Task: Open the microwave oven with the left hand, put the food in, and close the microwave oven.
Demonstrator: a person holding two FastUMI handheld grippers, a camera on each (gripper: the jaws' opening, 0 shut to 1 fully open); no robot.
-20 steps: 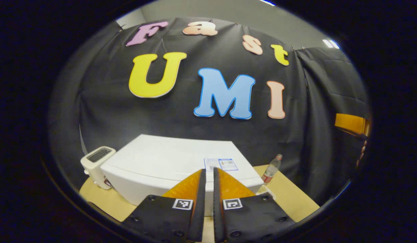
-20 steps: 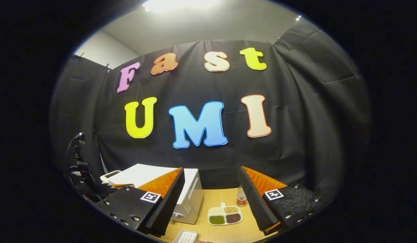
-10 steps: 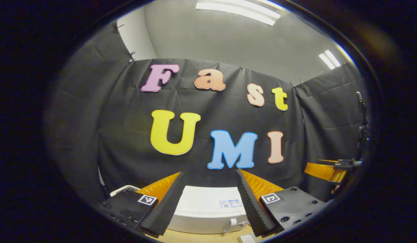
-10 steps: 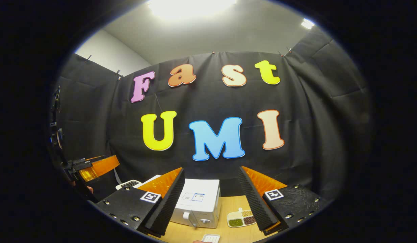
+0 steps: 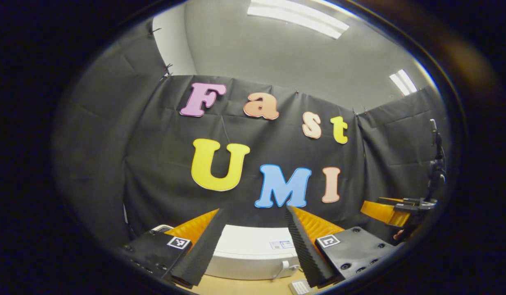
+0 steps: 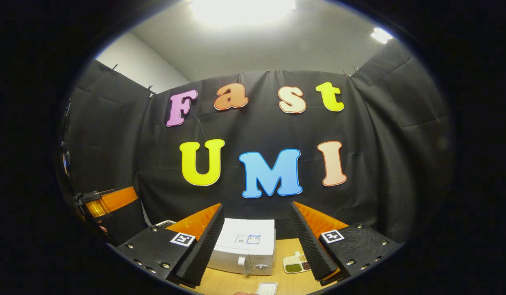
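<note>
A white microwave oven (image 5: 253, 252) stands on the wooden table, seen from above and in front between the fingers of my left gripper (image 5: 253, 241), which is open and empty. Its door looks shut, with the handle (image 5: 282, 269) at the front right. In the right gripper view the microwave oven (image 6: 245, 250) sits below my right gripper (image 6: 257, 241), also open and empty. A white divided plate of beans and grains (image 6: 296, 264) lies on the table right of the oven. The other gripper (image 5: 394, 207) hangs at the right edge of the left gripper view.
A white toaster (image 6: 164, 224) peeks out left of the oven. A small white ridged tray (image 6: 267, 288) lies near the table's front edge. The wooden table (image 6: 232, 282) runs under everything, with the black cloth wall close behind.
Both grippers have risen and pulled back, so the oven looks smaller and lower. My left gripper went from shut to open over the last second.
</note>
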